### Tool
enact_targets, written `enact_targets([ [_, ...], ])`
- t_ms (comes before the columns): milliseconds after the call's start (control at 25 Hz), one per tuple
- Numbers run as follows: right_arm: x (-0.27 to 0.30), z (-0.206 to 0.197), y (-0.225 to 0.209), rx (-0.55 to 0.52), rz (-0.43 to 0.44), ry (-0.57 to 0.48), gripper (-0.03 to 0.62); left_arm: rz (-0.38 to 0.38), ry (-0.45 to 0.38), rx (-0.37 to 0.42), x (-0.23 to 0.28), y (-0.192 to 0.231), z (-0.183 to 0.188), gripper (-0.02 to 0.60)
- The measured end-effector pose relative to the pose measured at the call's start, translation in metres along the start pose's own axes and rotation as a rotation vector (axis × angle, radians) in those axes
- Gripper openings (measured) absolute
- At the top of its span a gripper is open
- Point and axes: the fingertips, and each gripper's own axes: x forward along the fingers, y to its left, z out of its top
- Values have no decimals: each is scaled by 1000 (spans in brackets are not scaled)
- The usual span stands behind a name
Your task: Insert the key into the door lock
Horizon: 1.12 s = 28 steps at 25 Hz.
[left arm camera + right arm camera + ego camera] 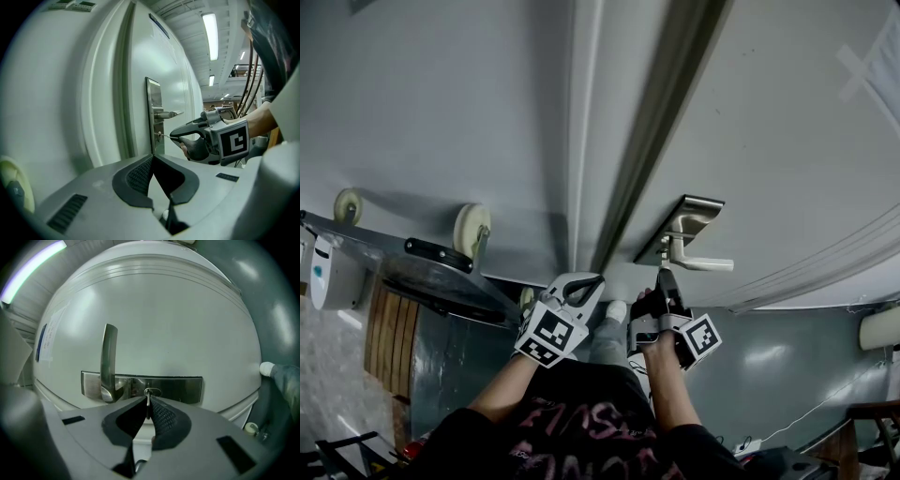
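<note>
A steel lock plate (684, 228) with a lever handle (701, 263) sits on the pale door (769, 141). My right gripper (667, 278) points at the plate just below the handle and is shut on a thin key (148, 402). The key's tip meets the keyhole (151, 392); how deep it sits is hidden. From the side, the key (165, 136) spans the short gap between the right gripper (174, 136) and the keyhole (159, 135). My left gripper (589, 283) hangs shut and empty beside the door frame, left of the lock.
The door frame's raised edge (628, 169) runs just left of the lock plate. A tipped cart with pale wheels (472, 230) and a dark deck (441, 274) leans at the left. A white box (333, 274) sits at the far left.
</note>
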Motion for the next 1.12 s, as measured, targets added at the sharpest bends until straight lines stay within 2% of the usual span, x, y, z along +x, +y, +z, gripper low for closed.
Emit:
enact_targets([
  [1120,16,3,-1,15,31,3,80,-10,31,-1,8,-1,-3,14],
])
